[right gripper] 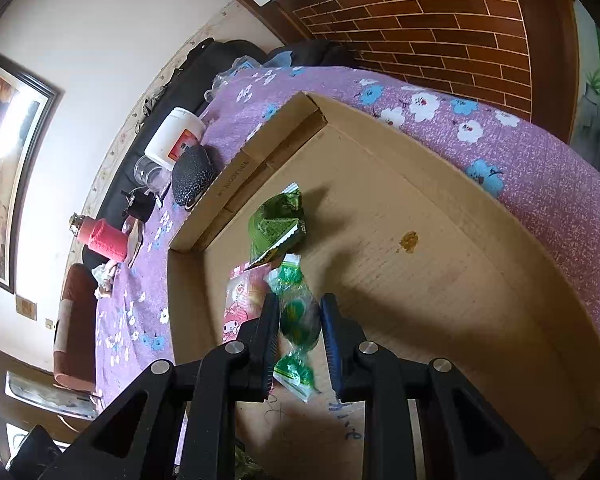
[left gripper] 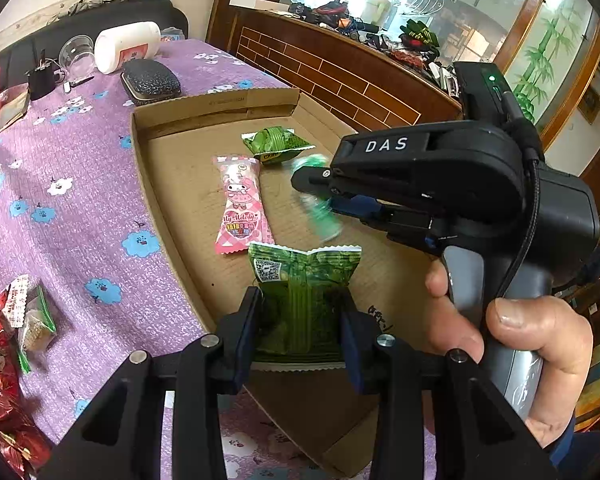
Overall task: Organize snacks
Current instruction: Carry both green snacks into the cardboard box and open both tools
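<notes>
My left gripper (left gripper: 300,312) is shut on a dark green snack packet (left gripper: 304,296), holding it over the near end of a shallow cardboard tray (left gripper: 168,216). My right gripper (right gripper: 300,320) holds a green-and-clear wrapped candy (right gripper: 298,320) between its jaws, just above the tray floor; it also shows in the left wrist view (left gripper: 312,180), where the candy (left gripper: 320,216) is blurred. In the tray lie a pink My Melody packet (left gripper: 240,204) and another green packet (left gripper: 276,144). These also show in the right wrist view: the pink one (right gripper: 240,304) and the green one (right gripper: 276,224).
Red and green snack packets (left gripper: 8,344) lie on the purple flowered tablecloth (left gripper: 68,216) left of the tray. A black case (left gripper: 150,80), a white jar (left gripper: 126,46), a clear cup (left gripper: 76,54) and a red bottle (right gripper: 100,240) stand beyond. A wooden counter (left gripper: 340,80) runs along the right.
</notes>
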Demonstrator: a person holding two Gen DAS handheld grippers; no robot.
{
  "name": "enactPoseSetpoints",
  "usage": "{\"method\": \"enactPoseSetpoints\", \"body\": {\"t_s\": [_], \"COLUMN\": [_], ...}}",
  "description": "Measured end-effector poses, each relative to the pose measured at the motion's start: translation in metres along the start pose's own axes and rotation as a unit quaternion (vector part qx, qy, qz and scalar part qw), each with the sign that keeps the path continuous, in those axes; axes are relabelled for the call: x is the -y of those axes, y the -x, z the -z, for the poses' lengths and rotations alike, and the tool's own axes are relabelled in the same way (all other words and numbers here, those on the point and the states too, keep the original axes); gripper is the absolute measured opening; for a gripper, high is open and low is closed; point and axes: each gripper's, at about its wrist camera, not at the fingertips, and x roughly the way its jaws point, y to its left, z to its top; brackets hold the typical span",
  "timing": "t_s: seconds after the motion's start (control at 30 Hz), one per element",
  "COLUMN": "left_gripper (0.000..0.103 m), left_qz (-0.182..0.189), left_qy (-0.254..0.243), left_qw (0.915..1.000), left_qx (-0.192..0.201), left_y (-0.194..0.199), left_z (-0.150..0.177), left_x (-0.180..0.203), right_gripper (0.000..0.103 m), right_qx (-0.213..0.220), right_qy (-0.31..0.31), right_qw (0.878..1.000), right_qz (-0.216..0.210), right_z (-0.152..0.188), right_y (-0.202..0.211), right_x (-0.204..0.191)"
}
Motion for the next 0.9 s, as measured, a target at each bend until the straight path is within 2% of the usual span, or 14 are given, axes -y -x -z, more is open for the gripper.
{"method": "enactPoseSetpoints", "body": {"t_s": [0.2,0.57,0.9], "left_gripper": [0.036,0.037,0.045], "left_qz": [0.006,0.011,-0.001], "left_qy": [0.004,0.004,0.003], "left_qw": [1.0,0.9999,0.9998], "left_qx": [0.0,0.0,0.022], "left_y": [0.0,0.001,0.014], "left_z": [-0.001,0.0,-0.002], "left_x": [-0.002,-0.002,-0.001], "right_gripper": [0.023,0.025,0.025], "right_qx": [0.004,0.042,0.075], "right_qy": [0.0,0.001,0.022], "right_qw": [1.0,0.999,0.997], "right_qz": [-0.002,0.001,0.001], "right_z": [0.0,-0.001,0.0], "right_y": [0.002,0.02,0.033], "right_x": [-0.001,-0.002,-0.012]}}
